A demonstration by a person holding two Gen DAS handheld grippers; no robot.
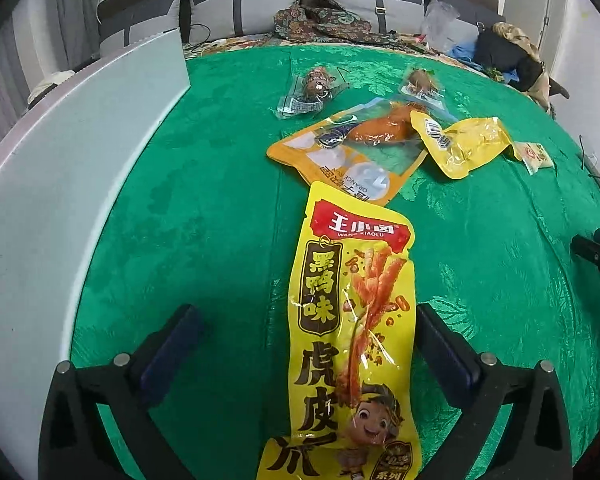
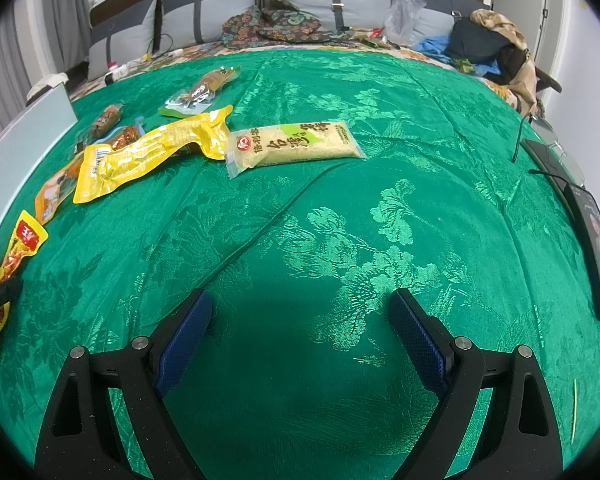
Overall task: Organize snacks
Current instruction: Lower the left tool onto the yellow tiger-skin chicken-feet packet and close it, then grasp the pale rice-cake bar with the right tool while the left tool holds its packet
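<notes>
Presently, stage: an early sorting step is judged to be in hand, since the snacks lie loose on the green cloth [image 2: 380,240].
Landmark: all places are given against the white bin [image 1: 80,184], an open-topped container at the cloth's left edge.
Left gripper [image 1: 308,344]: the jaws are held wide apart, straddling the chicken-feet packet [image 1: 352,328]; no contact with the blue pads [image 1: 172,344] can be made out, so a pick-up appears to be lined up.
Chicken-feet packet: laid lengthwise just right of the bin, nearest to it of all the snacks.
Orange pouch [image 1: 352,152]: placed beyond that packet, farther from the bin, overlapped at one corner by the plain yellow packet [image 1: 464,144].
Rice cracker bar [image 2: 296,144]: laid flat, well apart from the bin.
Right gripper [image 2: 300,340]: spread open over bare cloth, nothing between its fingers, apparently kept clear.
Bin contents: only the outer wall is shown; what is inside cannot be told.
</notes>
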